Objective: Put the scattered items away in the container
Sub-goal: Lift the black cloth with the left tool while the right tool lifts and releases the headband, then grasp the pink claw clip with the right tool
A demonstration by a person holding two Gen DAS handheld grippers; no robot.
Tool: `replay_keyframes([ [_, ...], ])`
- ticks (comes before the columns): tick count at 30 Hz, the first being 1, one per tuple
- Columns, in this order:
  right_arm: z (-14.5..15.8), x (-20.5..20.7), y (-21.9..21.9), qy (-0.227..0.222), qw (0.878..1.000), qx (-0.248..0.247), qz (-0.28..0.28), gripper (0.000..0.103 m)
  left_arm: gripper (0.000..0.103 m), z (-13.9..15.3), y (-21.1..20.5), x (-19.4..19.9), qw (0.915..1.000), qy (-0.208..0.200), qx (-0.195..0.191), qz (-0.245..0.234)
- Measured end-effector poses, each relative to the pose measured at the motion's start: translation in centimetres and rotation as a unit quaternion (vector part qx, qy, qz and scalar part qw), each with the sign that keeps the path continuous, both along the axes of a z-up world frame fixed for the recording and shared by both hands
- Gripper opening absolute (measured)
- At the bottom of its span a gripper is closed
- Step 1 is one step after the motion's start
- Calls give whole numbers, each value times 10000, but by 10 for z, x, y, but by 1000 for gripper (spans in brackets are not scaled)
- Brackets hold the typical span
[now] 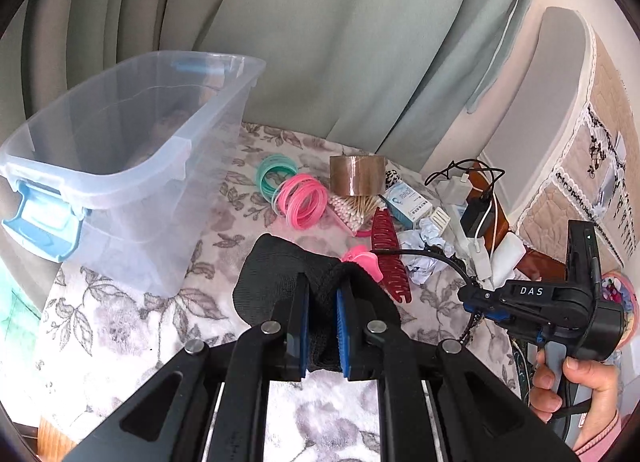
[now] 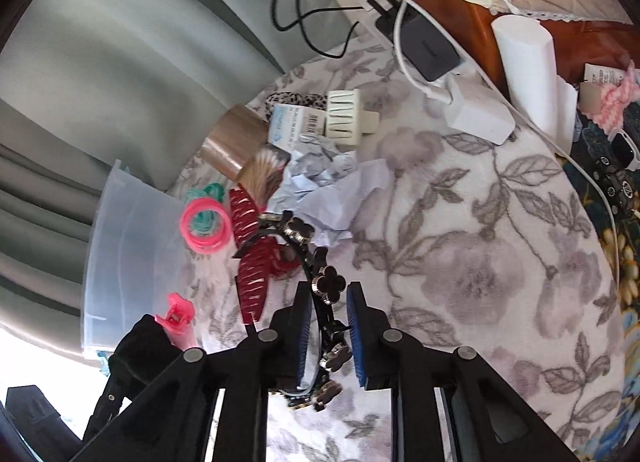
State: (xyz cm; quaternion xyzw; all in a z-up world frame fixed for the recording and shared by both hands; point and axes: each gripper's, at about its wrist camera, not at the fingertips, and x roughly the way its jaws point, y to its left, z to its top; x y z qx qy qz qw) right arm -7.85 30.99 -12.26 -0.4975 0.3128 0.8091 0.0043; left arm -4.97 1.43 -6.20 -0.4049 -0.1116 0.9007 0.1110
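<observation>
My left gripper (image 1: 323,282) is shut on a black knitted cloth (image 1: 272,278), held low over the floral cover. The clear plastic container (image 1: 100,178) with blue latches stands to its left, nothing visible inside. Ahead lie a pink clip (image 1: 362,258), a dark red hair claw (image 1: 390,258), pink hair ties (image 1: 302,200), green hair ties (image 1: 274,176), a tape roll (image 1: 356,174), cotton swabs (image 1: 354,208) and crumpled paper (image 1: 424,250). My right gripper (image 2: 329,318) is shut on a black headband (image 2: 330,282) with clover charms, just right of the hair claw (image 2: 250,278).
Chargers and cables (image 2: 432,46) sit at the cover's far edge, with a white adapter (image 2: 476,110) and a white comb-like clip (image 2: 346,116). A small box (image 2: 290,122) lies by the tape. Grey-green curtains hang behind. A hand (image 1: 576,386) holds the right gripper's handle.
</observation>
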Motion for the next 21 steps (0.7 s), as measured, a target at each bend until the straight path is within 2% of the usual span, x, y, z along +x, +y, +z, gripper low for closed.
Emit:
replay_keyframes([
  [3,1,4,12,30,9996,227,-164,60,12,-7,4,-2,10000,-71,-18,-32],
  [4,4,6,15,57,9993,309,-217,62,12,-9,5,-3,10000,-87,-12,-43],
  [8,20,15,12,308,9987,331,-214,62,12,-15,8,-2,9999,-89,14,-115],
  [12,29,12,-29,576,9969,-76,528,62,12,-19,6,1,9998,-41,107,-150],
  [15,35,8,-62,749,9901,-393,1122,62,12,-15,-3,5,9996,38,283,-79],
  [21,21,-5,-95,508,9859,-935,1289,62,12,8,-20,16,9975,436,562,-54],
])
